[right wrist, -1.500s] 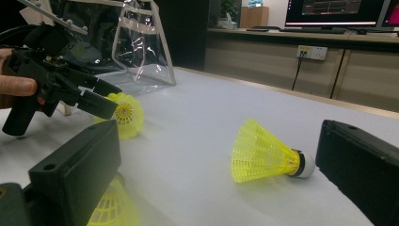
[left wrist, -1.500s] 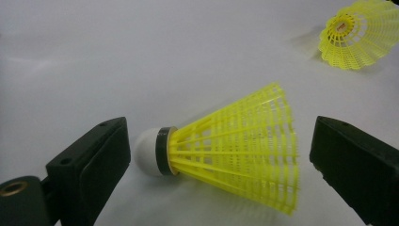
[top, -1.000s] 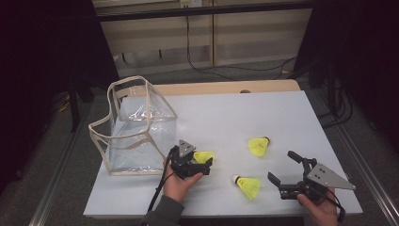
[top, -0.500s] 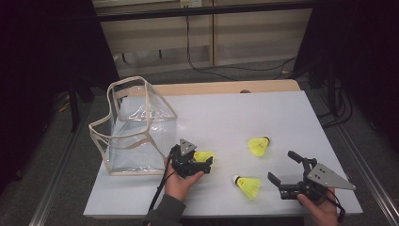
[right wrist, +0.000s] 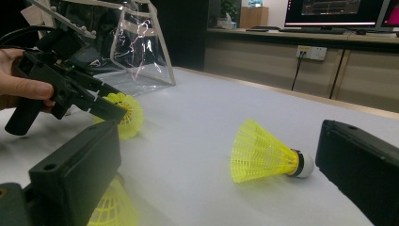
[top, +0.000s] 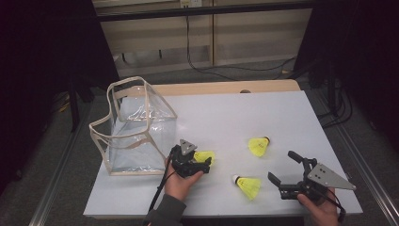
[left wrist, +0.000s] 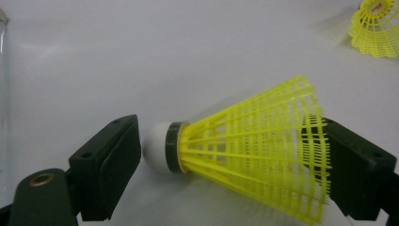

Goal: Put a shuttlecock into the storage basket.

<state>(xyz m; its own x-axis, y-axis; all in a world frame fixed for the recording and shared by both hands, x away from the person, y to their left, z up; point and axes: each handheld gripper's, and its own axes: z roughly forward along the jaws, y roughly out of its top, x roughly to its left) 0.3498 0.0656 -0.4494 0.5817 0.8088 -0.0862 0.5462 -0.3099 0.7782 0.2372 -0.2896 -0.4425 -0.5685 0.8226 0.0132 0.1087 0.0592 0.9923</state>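
- Shuttlecock, yellow plastic skirt, white cork with dark band: lies on its side on the counter, near the front edge and left of its middle, between the jaws of the left tool.
- Left tool: jaws have just been closing around this shuttlecock. In the left gripper view one pad stands just beside the cork with a thin gap; the other is at the skirt's rim, contact not clear. Not yet pinched; shuttlecock rests on the counter.
- Left hand: grips the tool from the front edge; black cable trails off toward that edge.
- Transparent bag with beige trim: stands open at the left edge, just beside the left tool.
- Second shuttlecock: on its side near the front edge, between the two tools, apart from both.
- Third shuttlecock: farther back, right of centre, cork toward the right edge.
- Right tool: jaws spread, nothing between the pads, held in the right hand at the front right corner.
- Counter: white top, wooden strip along the far edge.
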